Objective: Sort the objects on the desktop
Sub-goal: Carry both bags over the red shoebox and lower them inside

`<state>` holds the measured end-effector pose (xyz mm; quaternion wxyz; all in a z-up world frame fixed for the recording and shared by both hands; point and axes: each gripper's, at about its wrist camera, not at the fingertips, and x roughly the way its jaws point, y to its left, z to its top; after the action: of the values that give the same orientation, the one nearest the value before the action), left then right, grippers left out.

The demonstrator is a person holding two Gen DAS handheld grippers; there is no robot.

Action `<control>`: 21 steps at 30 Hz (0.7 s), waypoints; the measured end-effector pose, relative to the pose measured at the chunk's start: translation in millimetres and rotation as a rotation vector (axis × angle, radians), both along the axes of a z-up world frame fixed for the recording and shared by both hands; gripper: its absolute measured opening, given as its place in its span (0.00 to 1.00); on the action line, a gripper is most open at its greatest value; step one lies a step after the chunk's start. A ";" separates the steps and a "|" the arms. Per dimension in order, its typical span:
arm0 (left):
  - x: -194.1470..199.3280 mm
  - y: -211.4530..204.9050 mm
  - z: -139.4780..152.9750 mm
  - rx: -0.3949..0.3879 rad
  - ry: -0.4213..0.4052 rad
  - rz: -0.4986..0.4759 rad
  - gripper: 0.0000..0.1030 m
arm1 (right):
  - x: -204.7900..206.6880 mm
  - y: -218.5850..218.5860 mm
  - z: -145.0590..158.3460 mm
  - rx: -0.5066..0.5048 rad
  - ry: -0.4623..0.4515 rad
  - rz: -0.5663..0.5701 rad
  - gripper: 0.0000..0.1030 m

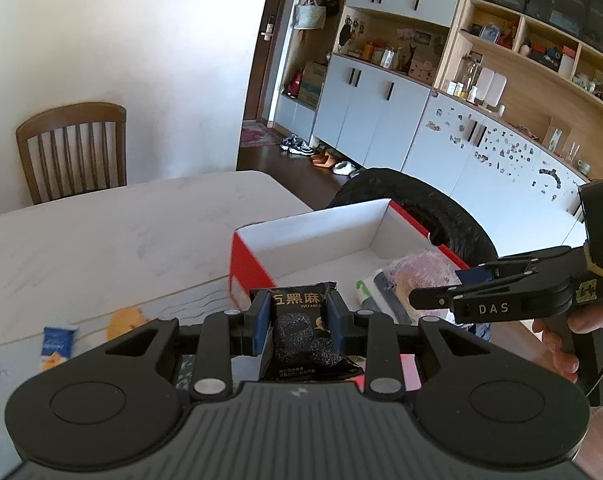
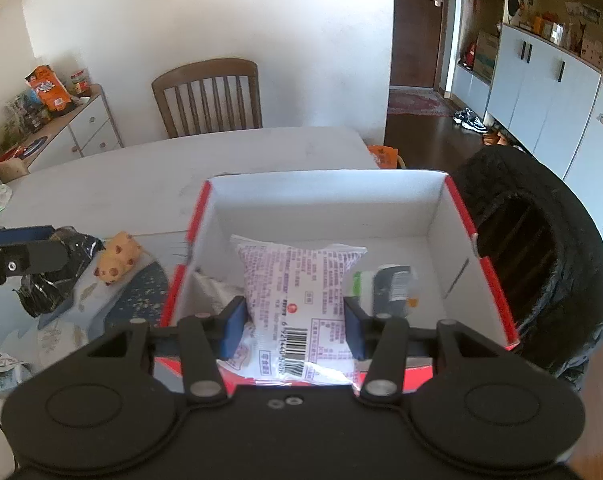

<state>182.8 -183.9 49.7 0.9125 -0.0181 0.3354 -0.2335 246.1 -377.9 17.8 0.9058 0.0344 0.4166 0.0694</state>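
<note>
Left gripper (image 1: 297, 320) clamped on black snack packet (image 1: 301, 340), lower centre of frame, just short of red box (image 1: 245, 264). Right gripper (image 2: 293, 320) spread wide over pink-printed white packet (image 2: 297, 292) in box; pads look clear of it, likely released. Green-and-dark packet (image 2: 389, 280) also inside.

Progress, judged: partway. Left on table (image 2: 141, 168): yellow spotted toy (image 2: 117, 258), small blue packet (image 1: 57, 342).

Black packet: glossy, crinkled, white characters, dark cakes pictured.
</note>
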 end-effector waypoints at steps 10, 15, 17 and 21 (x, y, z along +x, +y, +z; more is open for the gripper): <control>22.4 -43.4 -13.1 0.051 -0.021 -0.051 0.28 | 17.3 -35.0 -13.2 0.006 0.019 -0.017 0.48; 30.1 -68.1 -24.6 0.083 -0.010 -0.088 0.28 | 26.3 -42.3 -22.0 0.002 0.030 -0.018 0.47; 32.6 -79.0 -28.5 0.095 -0.008 -0.108 0.28 | 31.1 -45.3 -24.3 0.003 0.031 -0.022 0.47; 41.0 -98.2 -36.1 0.125 -0.006 -0.140 0.28 | 47.6 -51.9 -26.4 0.019 0.036 -0.029 0.47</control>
<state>223.7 -282.1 13.6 0.8943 0.0629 0.3470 -0.2753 293.7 -429.8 -8.6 0.8988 0.0504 0.4314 0.0599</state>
